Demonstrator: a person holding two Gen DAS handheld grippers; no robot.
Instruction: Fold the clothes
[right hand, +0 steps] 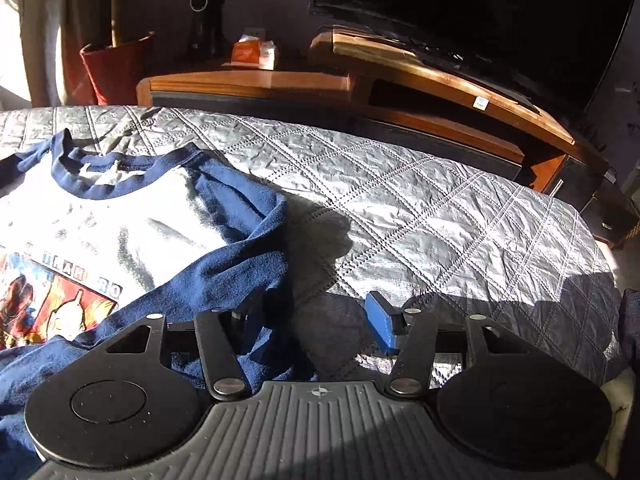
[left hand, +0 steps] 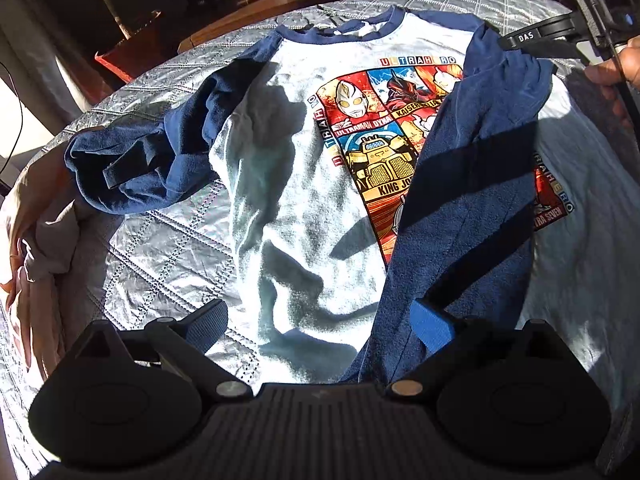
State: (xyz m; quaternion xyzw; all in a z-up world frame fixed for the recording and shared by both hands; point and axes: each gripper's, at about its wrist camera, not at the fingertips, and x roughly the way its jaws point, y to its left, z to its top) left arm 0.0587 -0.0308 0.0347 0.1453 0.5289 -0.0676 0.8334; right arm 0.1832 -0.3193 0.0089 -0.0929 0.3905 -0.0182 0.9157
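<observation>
Left wrist view: a grey quilted bed (left hand: 168, 248) in hard sunlight fills the space ahead of the left gripper (left hand: 320, 326), with wooden furniture (left hand: 288, 0) beyond. The fingers (left hand: 208, 326) stand released, nothing between them. A white shirt (left hand: 288, 184) with navy sleeves and a cartoon print lies flat ahead; one sleeve (left hand: 472, 200) is folded across it toward the right finger.

Right wrist view: quilt, a wooden stand (right hand: 440, 80) and dark screen (right hand: 480, 12) ahead. The right gripper (right hand: 316, 320) is parted, gripping nothing; the shirt lies left of its fingers.
</observation>
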